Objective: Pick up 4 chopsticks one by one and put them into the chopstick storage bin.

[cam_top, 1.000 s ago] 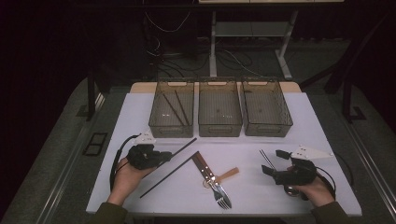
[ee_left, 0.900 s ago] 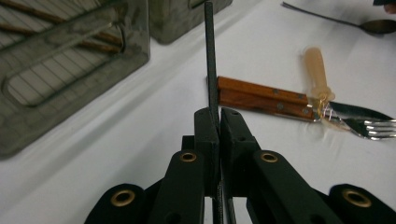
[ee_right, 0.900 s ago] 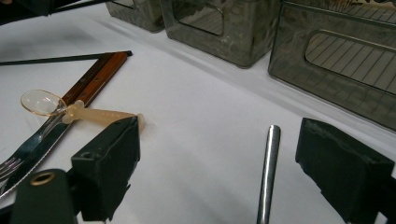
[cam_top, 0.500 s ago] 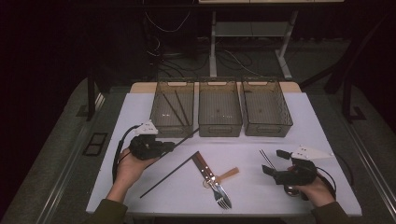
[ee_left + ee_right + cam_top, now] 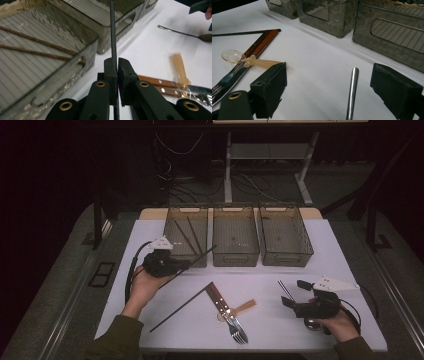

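My left gripper (image 5: 185,264) is shut on a thin black chopstick (image 5: 204,253) and holds it off the table, its tip reaching toward the front of the left bin (image 5: 176,215). In the left gripper view the jaws (image 5: 115,61) pinch the chopstick (image 5: 112,32), which points up past that bin (image 5: 62,72). Two brown chopsticks (image 5: 37,41) lie inside it. My right gripper (image 5: 294,293) rests at the right, open, with a metal handle (image 5: 352,92) lying on the table between its jaws (image 5: 329,75).
A second black chopstick (image 5: 181,307) lies on the white table (image 5: 345,255). In the middle are a wood-handled knife and fork (image 5: 223,305) and a small plastic spoon (image 5: 245,308). The middle bin (image 5: 235,255) and right bin (image 5: 287,257) stand at the back.
My left gripper has risen and moved toward the left bin, carrying the black chopstick. The right gripper has stayed where it was.
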`<state>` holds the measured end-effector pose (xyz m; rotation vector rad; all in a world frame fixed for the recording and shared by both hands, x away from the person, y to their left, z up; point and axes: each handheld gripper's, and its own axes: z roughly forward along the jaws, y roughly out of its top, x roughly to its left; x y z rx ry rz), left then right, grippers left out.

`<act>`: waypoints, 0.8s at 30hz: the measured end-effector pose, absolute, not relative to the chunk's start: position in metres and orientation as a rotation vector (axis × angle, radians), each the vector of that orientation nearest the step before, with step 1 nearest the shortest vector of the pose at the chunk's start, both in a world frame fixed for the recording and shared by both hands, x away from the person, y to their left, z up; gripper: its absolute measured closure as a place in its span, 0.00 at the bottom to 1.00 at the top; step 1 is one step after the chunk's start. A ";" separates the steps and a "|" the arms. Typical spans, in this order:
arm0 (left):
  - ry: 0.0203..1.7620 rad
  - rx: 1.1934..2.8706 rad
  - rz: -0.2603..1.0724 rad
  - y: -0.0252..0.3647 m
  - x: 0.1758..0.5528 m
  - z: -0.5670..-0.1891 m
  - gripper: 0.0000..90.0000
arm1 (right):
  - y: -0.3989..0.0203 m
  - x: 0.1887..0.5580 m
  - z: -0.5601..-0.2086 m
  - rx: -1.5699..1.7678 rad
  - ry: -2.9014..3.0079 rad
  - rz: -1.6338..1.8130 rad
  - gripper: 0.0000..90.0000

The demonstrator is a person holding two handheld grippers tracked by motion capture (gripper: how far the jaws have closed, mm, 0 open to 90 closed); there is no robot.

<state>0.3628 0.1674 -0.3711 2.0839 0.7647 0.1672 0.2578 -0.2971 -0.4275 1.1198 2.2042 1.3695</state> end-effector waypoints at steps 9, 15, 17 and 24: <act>0.791 2.087 0.185 0.160 0.387 -0.358 0.95 | -0.299 0.257 -0.426 1.126 2.188 1.371 0.16; 0.819 2.071 0.209 0.157 0.406 -0.351 0.95 | -0.301 0.256 -0.425 1.133 2.175 1.378 0.16; 0.827 2.060 0.222 0.157 0.412 -0.348 0.95 | -0.302 0.256 -0.425 1.136 2.173 1.378 0.16; 0.879 2.050 0.277 0.156 0.437 -0.339 0.95 | -0.301 0.256 -0.425 1.129 2.174 1.378 0.16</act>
